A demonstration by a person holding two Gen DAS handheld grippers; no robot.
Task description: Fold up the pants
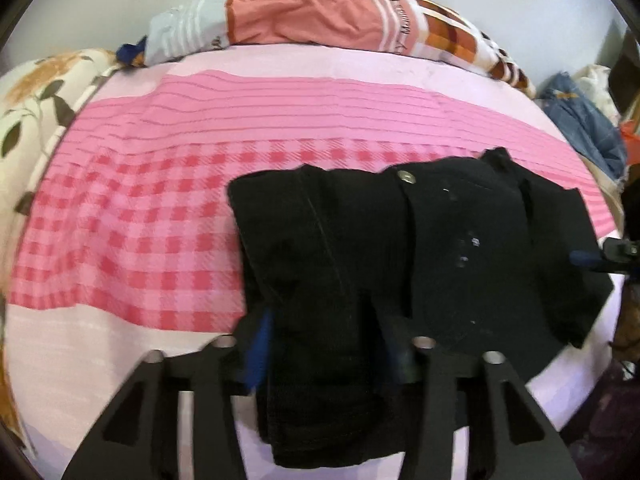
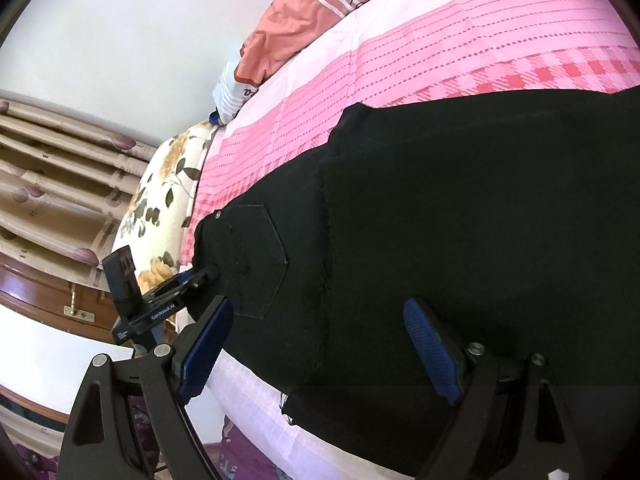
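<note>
Black pants (image 1: 400, 248) bunched on the pink checked bed (image 1: 132, 240), centre right, left tongs (image 1: 324, 352) straddling a fold, grip hard to make out, blue pads half hidden, right tongs (image 2: 320, 352) spread wide above the cloth, their lower ends cut off by the frame edge

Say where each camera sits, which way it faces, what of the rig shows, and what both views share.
Left wrist: rides the left claw, looking steeply down over the black pants toward the pillow; its own fingers straddle a folded edge; the right claw peeks in at the frame's right.
Right wrist: rides the right claw, rolled sideways, low over the pants; its blue pads stand wide apart; the left claw shows.
Shared: pants, pink bedsheet, pillow.
</note>
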